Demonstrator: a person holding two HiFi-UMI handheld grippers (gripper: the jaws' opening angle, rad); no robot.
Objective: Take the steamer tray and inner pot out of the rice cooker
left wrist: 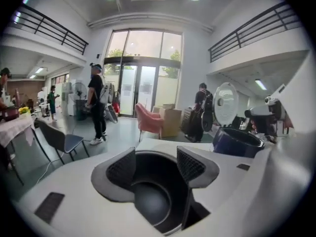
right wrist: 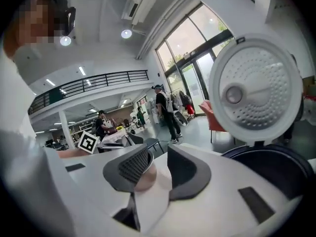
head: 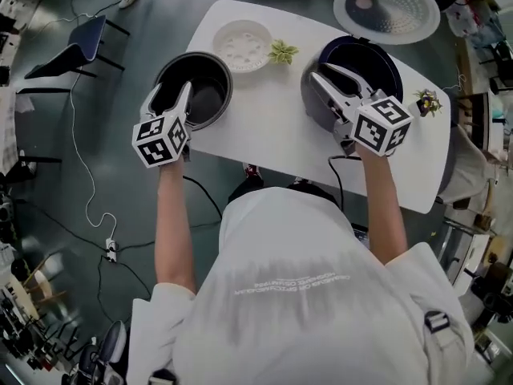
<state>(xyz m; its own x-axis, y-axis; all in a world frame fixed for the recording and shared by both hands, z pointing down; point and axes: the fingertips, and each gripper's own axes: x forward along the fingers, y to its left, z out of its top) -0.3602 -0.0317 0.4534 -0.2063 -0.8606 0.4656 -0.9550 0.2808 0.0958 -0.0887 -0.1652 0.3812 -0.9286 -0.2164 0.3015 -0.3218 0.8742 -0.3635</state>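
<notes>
The dark inner pot [head: 196,87] stands on the white table [head: 272,127] at the left, empty. My left gripper [head: 172,101] hovers over its near rim, open, with nothing between the pads; below the jaws the left gripper view shows the pot's bowl [left wrist: 153,201]. The white steamer tray [head: 242,45] lies on the table behind the pot. The dark blue rice cooker [head: 357,70] sits at the right with its lid [head: 386,8] raised. My right gripper [head: 333,83] hangs over the cooker's mouth, open and holding nothing [right wrist: 159,164]. The tray [right wrist: 142,177] shows pale behind its left jaw.
A small plant [head: 282,52] stands between tray and cooker, another [head: 427,101] at the table's right end. A cord runs off the near edge [head: 335,171]. A chair [head: 80,42] and a cable lie on the floor to the left. People stand far off [left wrist: 96,102].
</notes>
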